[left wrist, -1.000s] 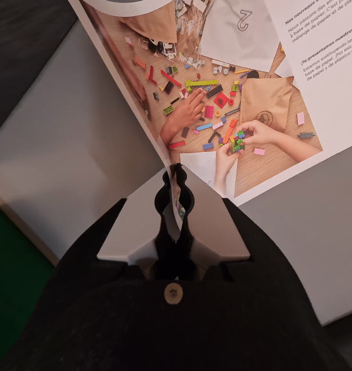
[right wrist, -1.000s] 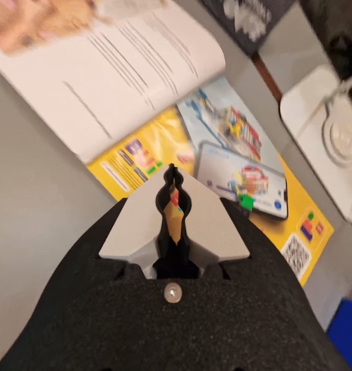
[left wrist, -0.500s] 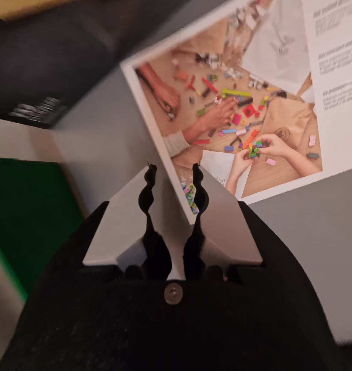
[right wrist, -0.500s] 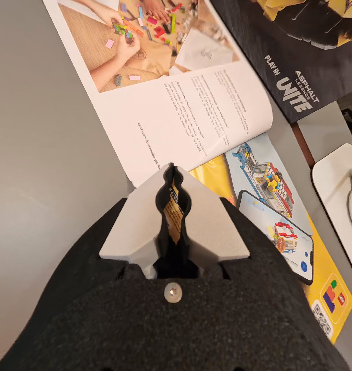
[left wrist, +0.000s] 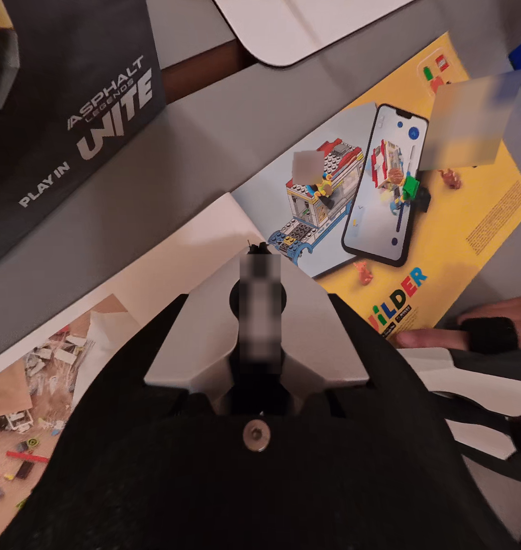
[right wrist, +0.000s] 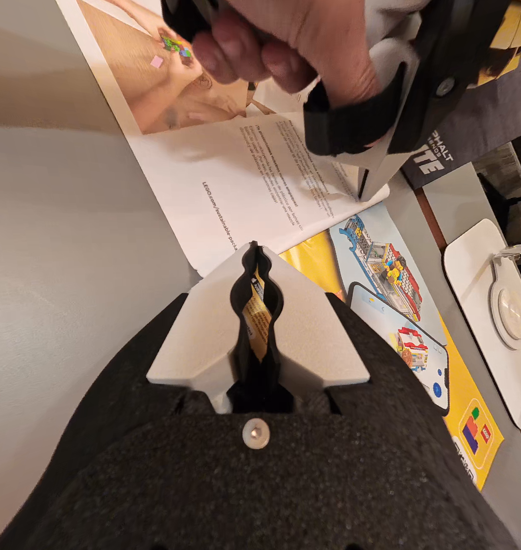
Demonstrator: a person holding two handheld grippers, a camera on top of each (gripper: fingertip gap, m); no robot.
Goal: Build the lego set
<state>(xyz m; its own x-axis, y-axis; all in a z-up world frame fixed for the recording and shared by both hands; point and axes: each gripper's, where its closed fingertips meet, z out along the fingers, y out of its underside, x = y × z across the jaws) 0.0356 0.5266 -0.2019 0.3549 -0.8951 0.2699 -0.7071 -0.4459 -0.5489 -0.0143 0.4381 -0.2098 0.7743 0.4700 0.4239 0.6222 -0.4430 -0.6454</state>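
Lego booklet (right wrist: 223, 166) lies open on the table (right wrist: 60, 268), right claw (right wrist: 256, 248) pinching its yellow page, left claw (right wrist: 362, 190) closed on a corner; no bricks out, building unstarted.

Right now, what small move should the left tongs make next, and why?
Probably close the left tongs on the white page at its far corner and lift to turn it. Their tips sit right at that corner, where the paper is rumpled, while the right tongs look shut on the yellow page at its edge, steadying it.
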